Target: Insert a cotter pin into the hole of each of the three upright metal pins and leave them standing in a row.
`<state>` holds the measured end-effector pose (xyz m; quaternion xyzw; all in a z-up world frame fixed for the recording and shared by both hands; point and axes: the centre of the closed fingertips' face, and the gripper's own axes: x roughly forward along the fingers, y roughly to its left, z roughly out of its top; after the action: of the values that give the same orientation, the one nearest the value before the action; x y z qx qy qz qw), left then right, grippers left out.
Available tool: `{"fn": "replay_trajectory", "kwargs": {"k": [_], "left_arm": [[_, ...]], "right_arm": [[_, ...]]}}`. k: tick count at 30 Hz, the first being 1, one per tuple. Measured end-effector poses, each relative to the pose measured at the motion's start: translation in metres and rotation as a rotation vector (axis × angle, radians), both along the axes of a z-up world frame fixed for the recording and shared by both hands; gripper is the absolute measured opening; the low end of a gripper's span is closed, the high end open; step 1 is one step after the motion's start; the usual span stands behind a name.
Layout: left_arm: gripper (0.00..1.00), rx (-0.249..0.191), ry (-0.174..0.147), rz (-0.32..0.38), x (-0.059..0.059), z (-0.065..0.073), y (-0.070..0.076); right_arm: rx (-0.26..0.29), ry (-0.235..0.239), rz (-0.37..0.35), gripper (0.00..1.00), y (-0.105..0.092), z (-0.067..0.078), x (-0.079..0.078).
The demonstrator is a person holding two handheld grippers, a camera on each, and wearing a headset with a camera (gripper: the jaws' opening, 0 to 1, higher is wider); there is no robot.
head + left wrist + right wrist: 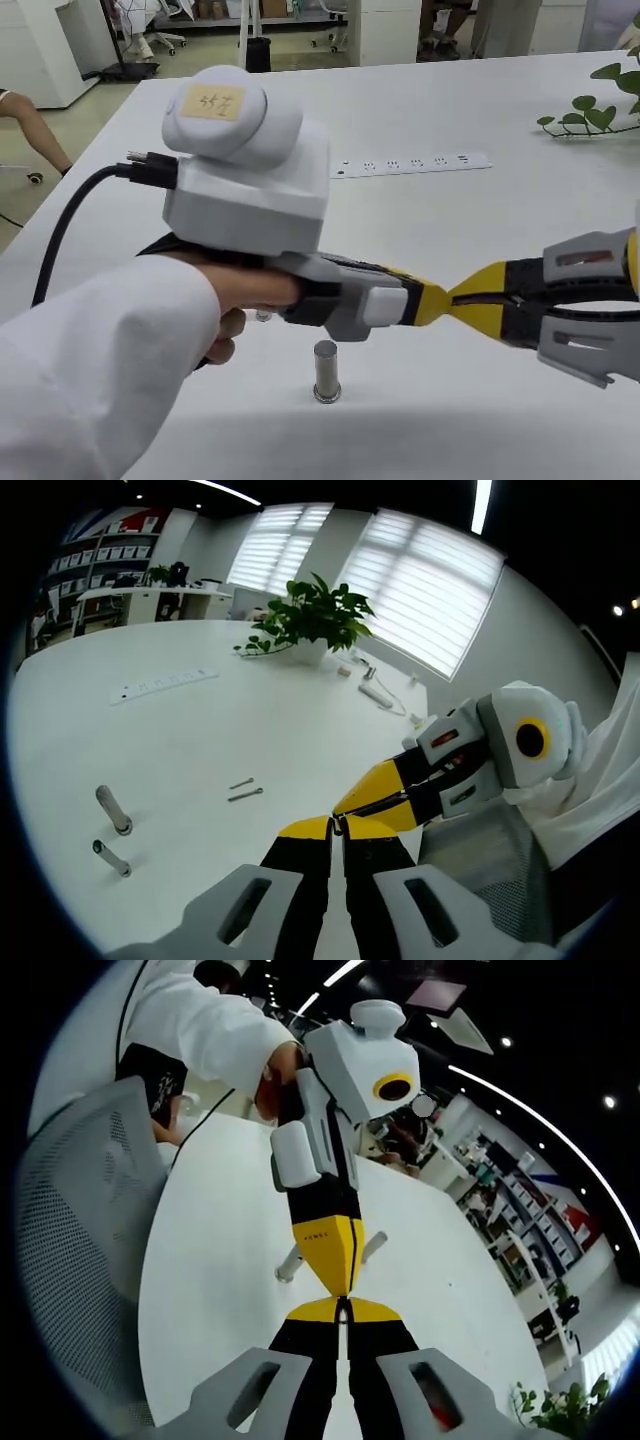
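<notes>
Mid-frame the left gripper (438, 303) and right gripper (460, 298) touch tip to tip, both closed; anything pinched is too small to see. A pin (326, 372) stands below; the hand (238, 298) half-hides another pin (263, 316).

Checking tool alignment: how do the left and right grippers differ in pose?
In the head view the left gripper points right, the right gripper points left; the upright metal pin stands just below the left gripper, well aside from the right gripper. Both have jaws shut, yellow tips meeting.
</notes>
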<state>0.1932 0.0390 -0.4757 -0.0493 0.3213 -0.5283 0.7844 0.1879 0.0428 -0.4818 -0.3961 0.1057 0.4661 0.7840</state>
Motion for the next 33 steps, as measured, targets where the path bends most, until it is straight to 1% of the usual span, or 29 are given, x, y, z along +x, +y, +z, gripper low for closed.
{"fn": "replay_trajectory", "kwargs": {"k": [2, 4, 6, 7, 8, 11, 12, 13, 14, 15, 16, 17, 19, 21, 22, 24, 25, 26, 27, 28, 29, 30, 31, 32, 33], "left_arm": [[0.0, 0.002, 0.004, -0.013, -0.002, 0.0, 0.001], [0.0, -0.001, 0.016, -0.007, -0.002, -0.001, 0.001], [0.0, 0.008, -0.026, -0.011, -0.001, -0.001, 0.001], [0.0, 0.014, -0.04, -0.016, -0.002, -0.001, 0.002], [0.0, 0.014, -0.047, -0.009, -0.001, -0.001, 0.002], [0.0, 0.02, -0.034, -0.004, -0.002, -0.003, 0.003], [0.0, 0.028, -0.04, -0.003, -0.001, -0.003, 0.004], [0.0, 0.042, -0.054, -0.001, 0.0, -0.005, 0.006], [0.0, 0.056, -0.061, -0.005, 0.0, -0.007, 0.007], [0.0, 0.065, -0.066, -0.006, -0.001, -0.008, 0.008], [0.0, 0.068, -0.07, -0.005, -0.001, -0.009, 0.01], [0.0, 0.068, -0.074, -0.003, -0.001, -0.009, 0.011], [0.0, 0.069, -0.078, -0.005, -0.002, -0.009, 0.013], [0.0, 0.082, -0.095, -0.006, -0.002, -0.01, 0.016], [0.0, 0.089, -0.111, -0.013, -0.002, -0.01, 0.018], [0.0, 0.096, -0.16, -0.041, -0.003, -0.009, 0.02], [0.0, 0.095, -0.185, -0.054, -0.003, -0.008, 0.02], [0.0, 0.091, -0.205, -0.062, -0.003, -0.006, 0.02], [0.0, 0.086, -0.219, -0.064, -0.003, -0.005, 0.021], [0.0, 0.086, -0.254, -0.086, -0.003, -0.003, 0.021], [0.0, 0.083, -0.282, -0.098, -0.003, -0.001, 0.022], [0.0, 0.084, -0.313, -0.118, -0.004, 0.0, 0.023], [0.0, 0.087, -0.333, -0.129, -0.005, 0.001, 0.023], [0.0, 0.092, -0.356, -0.137, -0.005, 0.001, 0.025], [0.0, 0.094, -0.346, -0.139, -0.007, 0.0, 0.026]], "right_arm": [[0.003, 0.005, 0.006, 0.0, 0.0, -0.001, -0.001], [-0.004, -0.001, 0.01, 0.0, 0.0, -0.001, -0.002], [0.009, 0.009, -0.003, 0.0, 0.001, -0.001, -0.001], [0.01, 0.01, -0.001, 0.0, 0.001, -0.001, -0.001], [0.008, 0.003, -0.001, 0.0, 0.002, -0.001, -0.001], [-0.003, -0.006, 0.008, 0.0, 0.004, -0.002, -0.002], [-0.004, -0.007, 0.013, 0.0, 0.005, -0.002, -0.002], [0.002, -0.007, 0.009, 0.0, 0.005, -0.002, -0.001], [0.003, -0.003, 0.004, 0.04, 0.005, -0.002, -0.001], [0.005, -0.001, 0.005, 0.11, 0.005, -0.003, 0.0], [0.016, -0.006, 0.004, 0.16, 0.006, -0.001, 0.0], [0.023, 0.0, 0.001, 0.18, 0.005, -0.001, 0.001], [0.034, 0.015, -0.008, 0.18, 0.004, -0.001, 0.002], [0.055, 0.073, -0.029, 0.22, 0.002, -0.005, 0.002], [0.069, 0.104, -0.041, 0.24, 0.0, -0.009, 0.004], [0.091, 0.141, -0.071, 0.27, -0.002, -0.011, 0.006], [0.107, 0.171, -0.1, 0.3, -0.004, -0.013, 0.008], [0.117, 0.191, -0.106, 0.34, -0.007, -0.017, 0.01], [0.135, 0.225, -0.1, 0.36, -0.006, -0.018, 0.009], [0.161, 0.25, -0.1, 0.35, -0.004, -0.017, 0.007], [0.198, 0.301, -0.112, 0.34, -0.002, -0.017, 0.006], [0.218, 0.325, -0.115, 0.34, -0.001, -0.017, 0.005], [0.236, 0.345, -0.103, 0.34, 0.001, -0.017, 0.003], [0.262, 0.366, -0.106, 0.33, 0.002, -0.015, 0.003], [0.286, 0.377, -0.107, 0.33, 0.004, -0.014, 0.003]]}}
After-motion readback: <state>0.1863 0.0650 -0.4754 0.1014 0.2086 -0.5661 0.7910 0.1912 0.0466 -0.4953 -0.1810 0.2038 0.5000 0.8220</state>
